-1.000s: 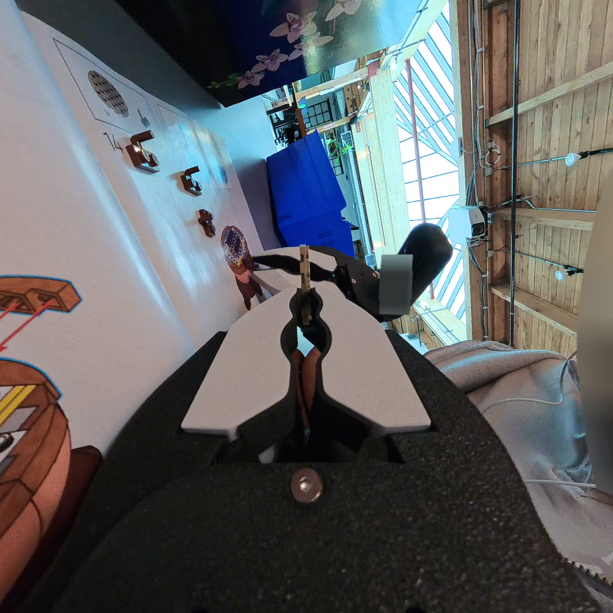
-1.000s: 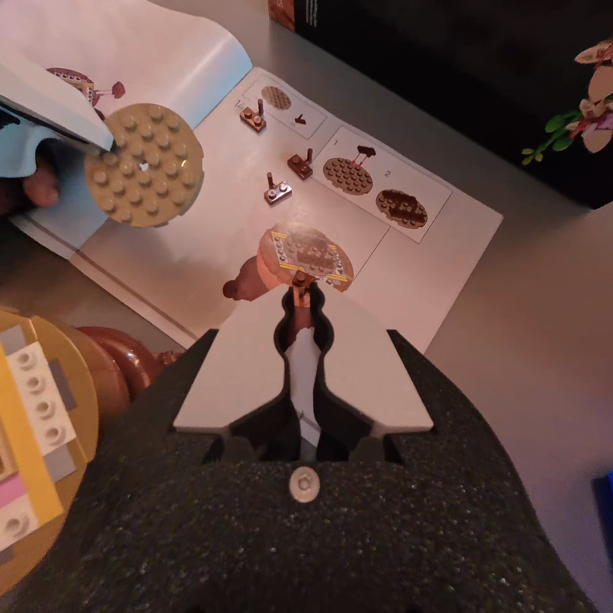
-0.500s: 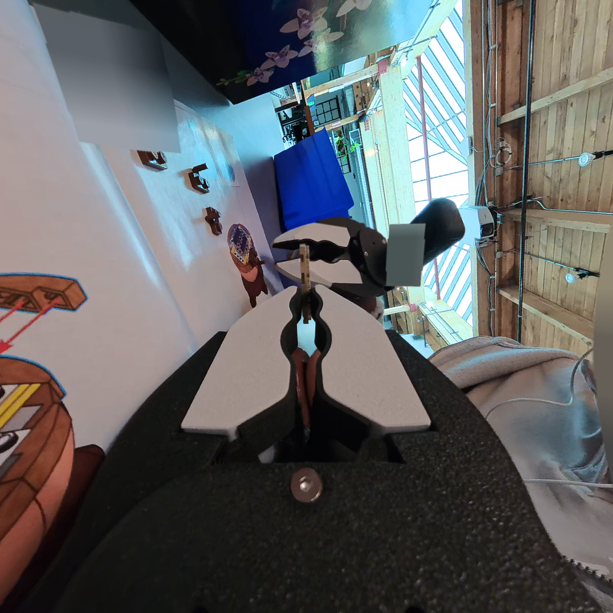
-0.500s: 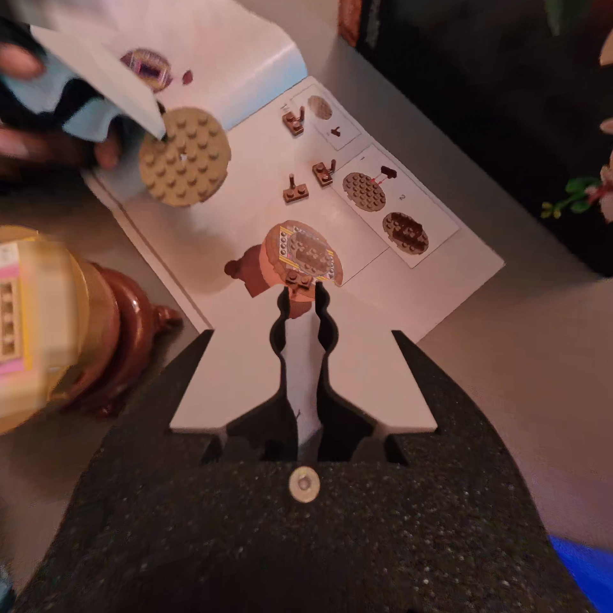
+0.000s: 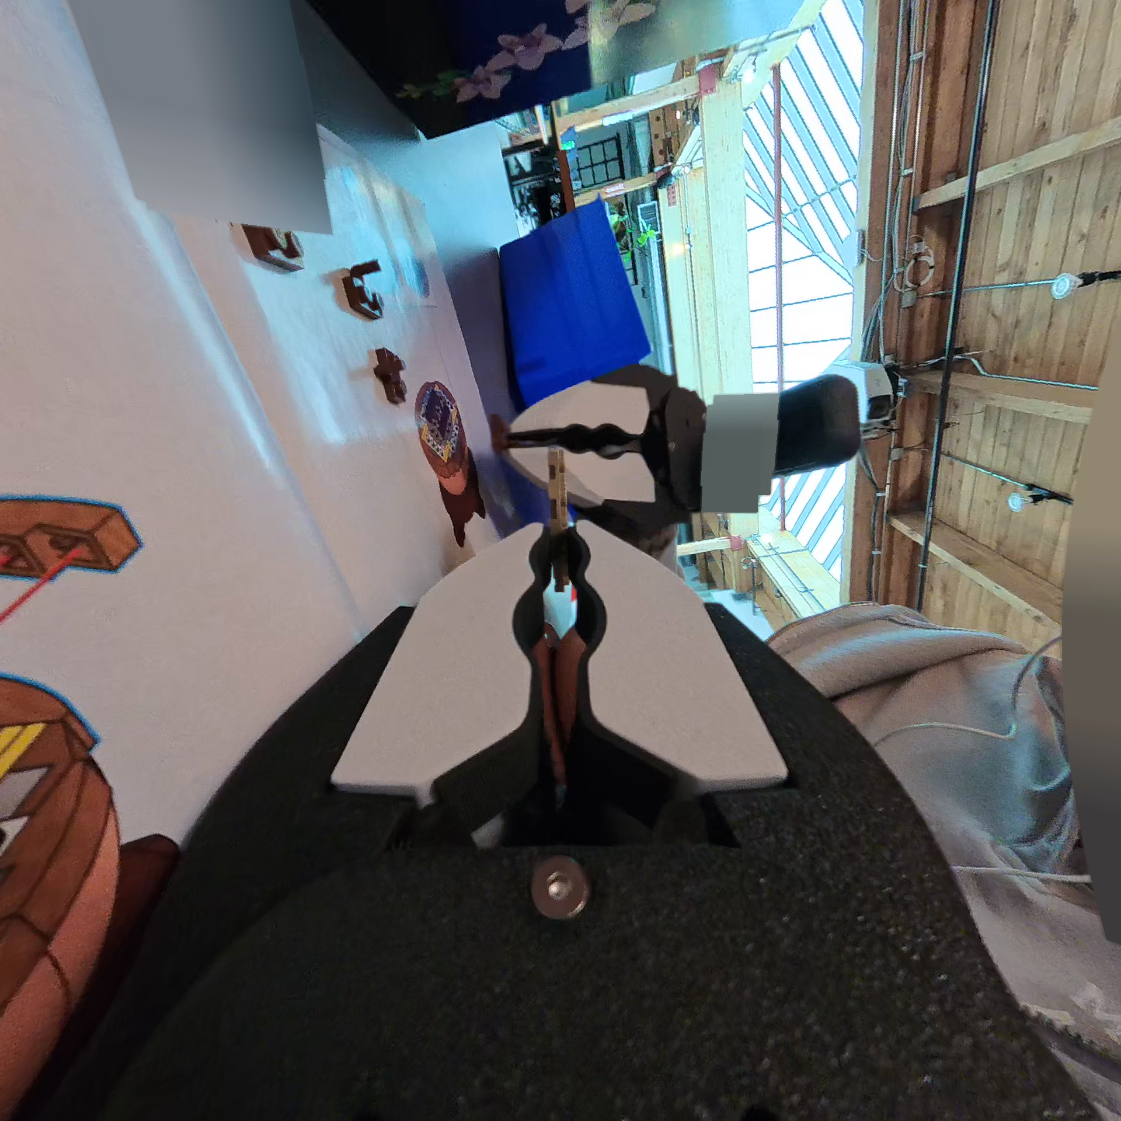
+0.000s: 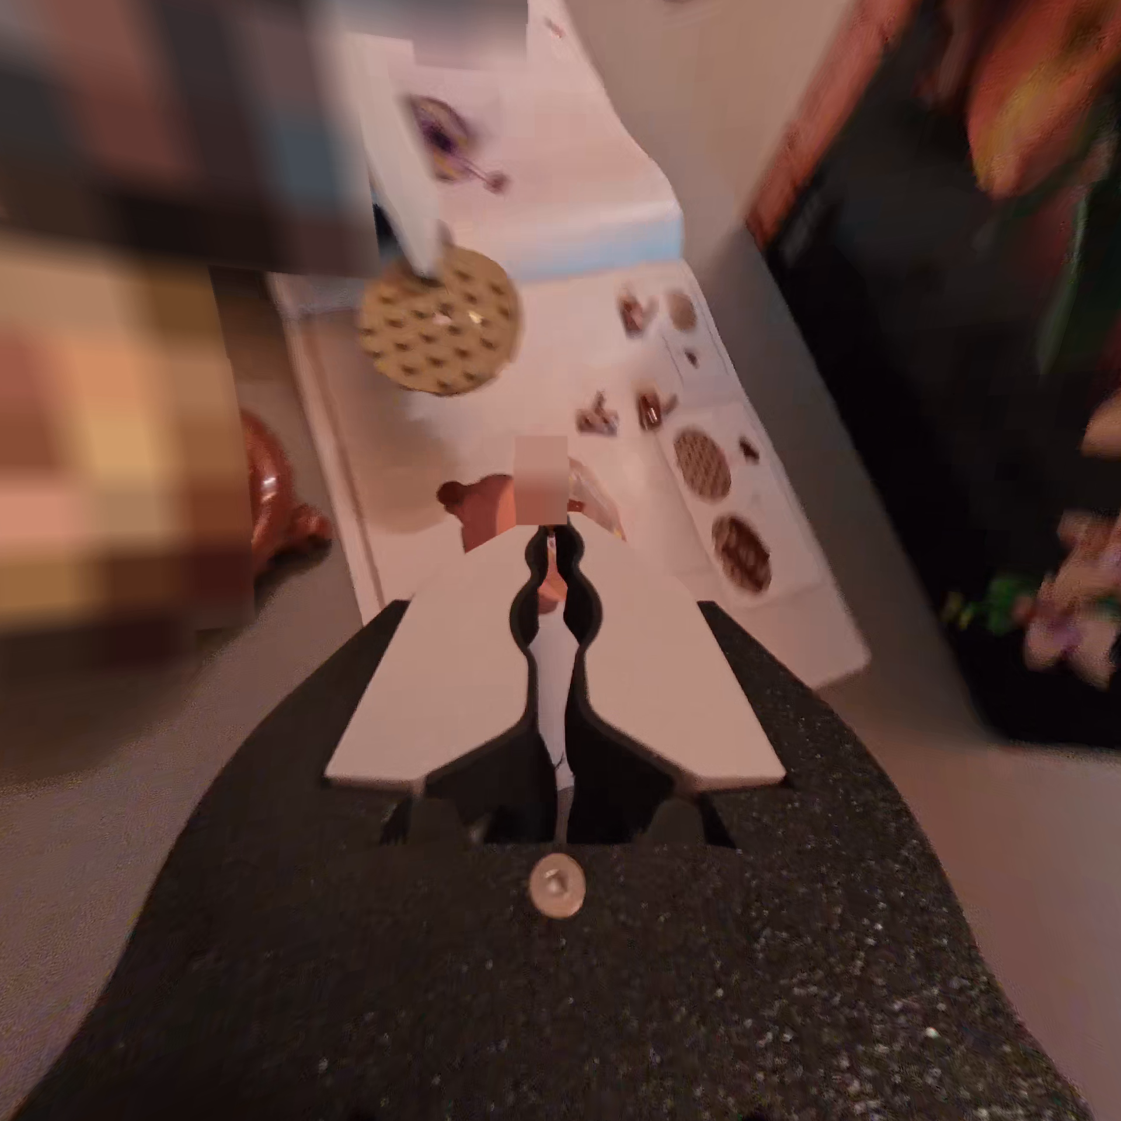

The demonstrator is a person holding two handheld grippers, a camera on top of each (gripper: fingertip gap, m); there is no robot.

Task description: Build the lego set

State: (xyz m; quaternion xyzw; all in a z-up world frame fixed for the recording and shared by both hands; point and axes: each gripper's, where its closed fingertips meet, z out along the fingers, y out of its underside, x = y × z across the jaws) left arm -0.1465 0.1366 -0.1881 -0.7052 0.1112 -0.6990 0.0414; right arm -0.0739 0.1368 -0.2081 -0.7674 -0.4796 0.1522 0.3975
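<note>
Tan and studded, the plate [image 6: 438, 330] hangs by its rim in the left gripper [image 5: 558, 546], whose fingers are clamped on it above the booklet [image 6: 546, 376]; the right gripper [image 6: 553, 549] pinches a small brown piece [image 5: 498, 432]. To seat it well, hold the plate steady, line the piece over its studs, then press squarely; half a second ago the right fingers were apart and empty.

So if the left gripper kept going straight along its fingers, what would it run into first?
Probably the right gripper: it sits just past the tan round plate that the left gripper holds edge-on. Depth is hard to judge, so it might pass beside it.
</note>
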